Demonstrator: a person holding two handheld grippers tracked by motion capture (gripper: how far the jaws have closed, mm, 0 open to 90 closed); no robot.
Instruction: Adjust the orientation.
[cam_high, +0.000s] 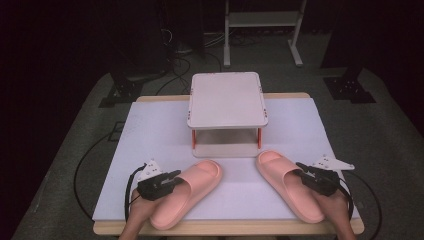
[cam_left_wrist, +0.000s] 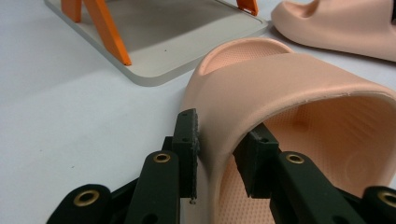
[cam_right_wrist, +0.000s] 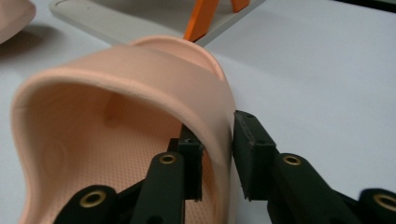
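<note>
Gripping one pink slipper per hand, at the strap wall.

Item 1, left tool (cam_high: 172, 176): my jaws are closed across the outer side wall of the left slipper (cam_high: 192, 190), one pad outside, one inside the strap arch. In the left gripper view the same pinch (cam_left_wrist: 217, 154) shows on the slipper (cam_left_wrist: 289, 79). Slipper lies lower left of centre in the high view, long axis running from lower left up to the right, toe toward the stand.

Item 2, right tool (cam_high: 301, 169): jaws likewise clamped on the side wall of the right slipper (cam_high: 282, 180), confirmed in the right gripper view (cam_right_wrist: 217, 154) on the strap (cam_right_wrist: 140, 70). Slipper lies lower right of centre, long axis running from lower right up to the left, toe toward the stand.

Item 3, two-tier stand (cam_high: 227, 100) with orange legs: upper centre of the tabletop (cam_high: 150, 135), its lower tray just beyond both toes.

Governing relation, as I judge it: both slippers point inward at the stand's open lower tier, each nearer its own hand, so a forward push along each axis would converge there.
</note>
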